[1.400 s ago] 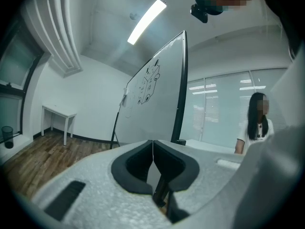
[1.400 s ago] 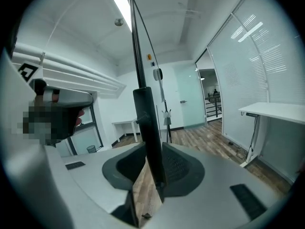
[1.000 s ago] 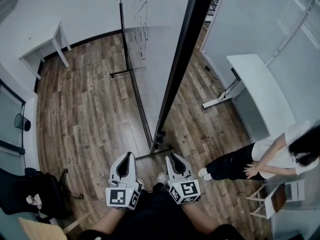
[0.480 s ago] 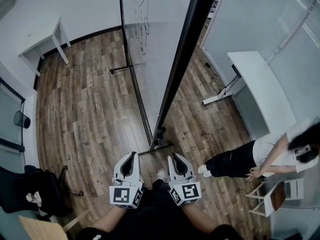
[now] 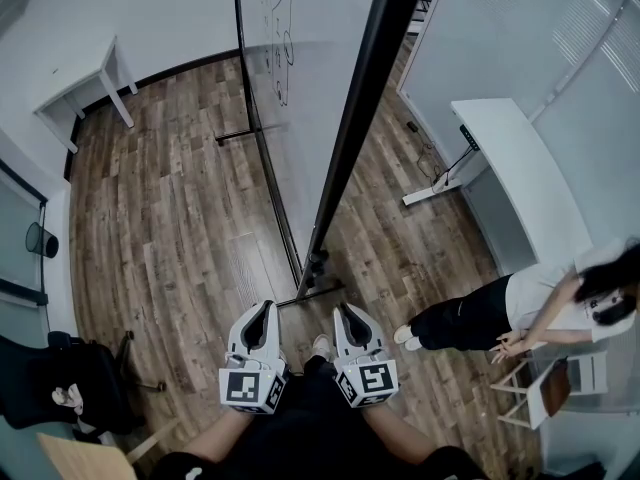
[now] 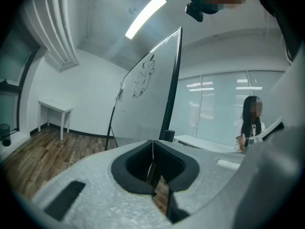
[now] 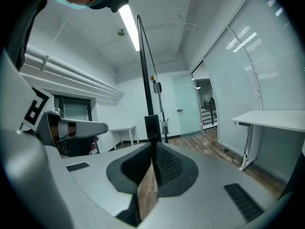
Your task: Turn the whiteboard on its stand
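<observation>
The whiteboard (image 5: pixel 300 88) stands ahead of me, seen almost edge-on from above, with its black side frame (image 5: pixel 362 118) running down to the stand's foot (image 5: pixel 318 268) on the wood floor. Drawings show on its white face (image 6: pixel 145 87). In the right gripper view its black post (image 7: pixel 144 70) rises straight ahead. My left gripper (image 5: pixel 262 310) is held low in front of my body, short of the stand, shut and empty. My right gripper (image 5: pixel 347 311) sits beside it; its jaws are closing with nothing between them, and the tips (image 7: pixel 153 144) meet.
A person (image 5: pixel 480 323) stands to the right near a white desk (image 5: pixel 520 178) and a small stool (image 5: pixel 545 393). A white side table (image 5: pixel 85 88) is at the far left wall. A black office chair (image 5: pixel 60 388) and a bin (image 5: pixel 40 241) stand at the left.
Both grippers have drifted slightly forward towards the stand's foot. The person at the right has shifted an arm. The whiteboard has not turned.
</observation>
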A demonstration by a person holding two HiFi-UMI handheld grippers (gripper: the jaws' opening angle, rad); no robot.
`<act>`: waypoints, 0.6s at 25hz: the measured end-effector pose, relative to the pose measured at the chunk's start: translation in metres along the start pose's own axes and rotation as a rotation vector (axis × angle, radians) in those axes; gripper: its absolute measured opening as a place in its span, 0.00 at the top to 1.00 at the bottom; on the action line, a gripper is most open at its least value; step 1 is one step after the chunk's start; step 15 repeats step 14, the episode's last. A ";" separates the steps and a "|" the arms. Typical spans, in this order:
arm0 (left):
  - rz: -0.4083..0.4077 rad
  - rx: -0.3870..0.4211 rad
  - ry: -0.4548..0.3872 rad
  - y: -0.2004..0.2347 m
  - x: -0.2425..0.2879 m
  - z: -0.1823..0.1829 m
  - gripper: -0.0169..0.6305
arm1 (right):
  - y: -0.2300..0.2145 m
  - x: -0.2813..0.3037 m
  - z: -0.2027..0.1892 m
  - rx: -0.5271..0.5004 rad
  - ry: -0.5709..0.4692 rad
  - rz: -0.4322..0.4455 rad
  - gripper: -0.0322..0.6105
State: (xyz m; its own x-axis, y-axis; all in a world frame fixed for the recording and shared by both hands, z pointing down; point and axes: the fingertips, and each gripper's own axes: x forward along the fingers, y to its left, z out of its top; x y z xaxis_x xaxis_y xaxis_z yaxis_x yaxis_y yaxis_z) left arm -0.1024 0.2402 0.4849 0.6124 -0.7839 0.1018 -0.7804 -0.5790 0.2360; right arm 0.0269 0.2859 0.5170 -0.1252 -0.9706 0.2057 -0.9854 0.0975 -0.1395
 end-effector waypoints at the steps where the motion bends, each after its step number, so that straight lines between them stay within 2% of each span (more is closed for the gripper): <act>1: -0.002 0.000 0.001 -0.001 0.000 0.000 0.95 | -0.001 0.000 0.000 0.000 0.001 -0.003 0.89; 15: -0.004 -0.001 0.002 -0.006 0.001 -0.001 0.95 | -0.005 -0.001 0.000 0.001 -0.003 -0.004 0.89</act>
